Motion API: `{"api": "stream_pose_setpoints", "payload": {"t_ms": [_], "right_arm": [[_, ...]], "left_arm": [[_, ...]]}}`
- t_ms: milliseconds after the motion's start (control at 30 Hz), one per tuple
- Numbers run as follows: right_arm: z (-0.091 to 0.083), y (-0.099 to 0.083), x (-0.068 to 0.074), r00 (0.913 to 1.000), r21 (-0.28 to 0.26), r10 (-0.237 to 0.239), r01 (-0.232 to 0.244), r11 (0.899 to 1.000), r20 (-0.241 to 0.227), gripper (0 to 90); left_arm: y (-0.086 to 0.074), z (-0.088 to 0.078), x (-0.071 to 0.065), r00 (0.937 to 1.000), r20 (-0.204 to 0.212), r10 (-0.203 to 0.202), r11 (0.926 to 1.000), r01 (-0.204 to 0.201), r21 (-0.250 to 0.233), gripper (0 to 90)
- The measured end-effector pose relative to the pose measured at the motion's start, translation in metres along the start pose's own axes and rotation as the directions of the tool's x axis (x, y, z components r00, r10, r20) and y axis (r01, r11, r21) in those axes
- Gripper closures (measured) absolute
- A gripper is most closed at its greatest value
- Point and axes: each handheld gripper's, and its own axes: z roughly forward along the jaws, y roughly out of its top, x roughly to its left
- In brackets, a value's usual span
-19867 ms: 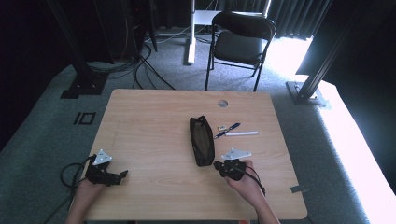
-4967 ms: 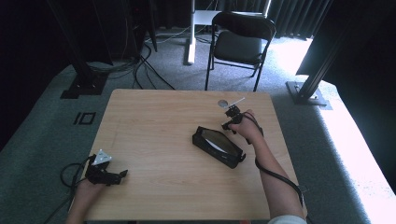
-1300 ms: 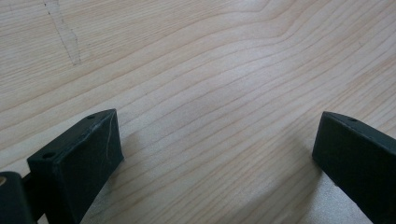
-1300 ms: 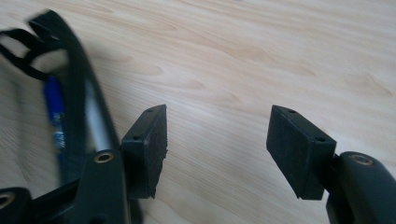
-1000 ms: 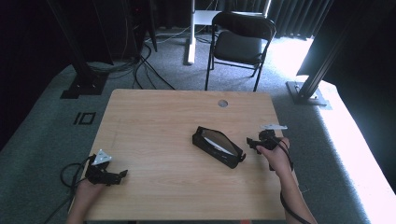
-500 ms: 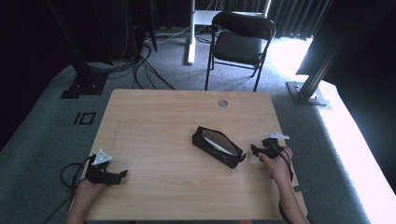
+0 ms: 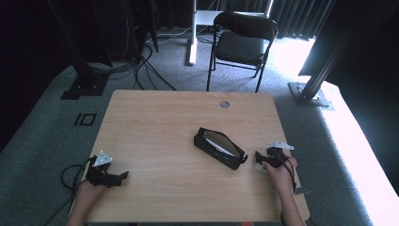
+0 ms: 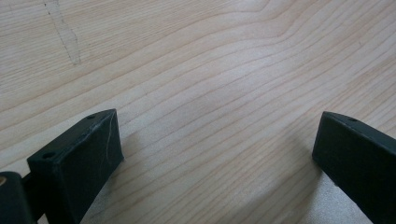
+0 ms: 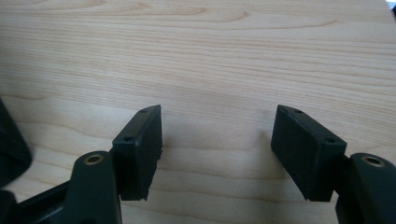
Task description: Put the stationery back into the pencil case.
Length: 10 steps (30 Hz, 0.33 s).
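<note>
A black pencil case (image 7: 219, 148) lies open on the wooden table (image 7: 160, 122), slanted, with something pale inside. My right gripper (image 7: 259, 158) hovers low just off the case's right end, pointing left toward it. In the right gripper view its jaws (image 9: 217, 128) stand open over bare wood with nothing between them, and a dark edge of the case (image 9: 10, 144) shows at the left. My left gripper (image 7: 121, 176) rests near the table's front left corner. Its jaws (image 8: 217, 135) are wide open over bare wood.
A round cable hole (image 7: 224, 104) sits near the table's far edge. A small dark clip (image 7: 301, 191) hangs at the right edge. Beyond the table stand a black folding chair (image 7: 242, 42), stand bases and floor cables (image 7: 141, 66).
My right gripper has come down and a little toward the table's front edge, staying beside the case's right end. The left gripper and the case have not moved.
</note>
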Motion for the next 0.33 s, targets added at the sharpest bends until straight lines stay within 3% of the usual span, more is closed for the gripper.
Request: {"api": "stream_pose_setpoints", "payload": {"t_ms": [100, 333], "right_arm": [[0.0025, -0.0024, 0.0011, 0.9998, -0.025, 0.004, -0.004, 1.0, 0.018, 27.3], [0.0026, -0.0025, 0.0016, 0.9998, -0.026, 0.007, -0.007, 1.0, 0.019, 25.7]], "left_arm": [[0.0, 0.0, 0.0, 1.0, 0.0, 0.0, 1.0, 0.0, 0.0, 1.6], [0.0, 0.0, 0.0, 1.0, 0.001, 0.001, 1.0, -0.001, 0.0, 1.6]]}}
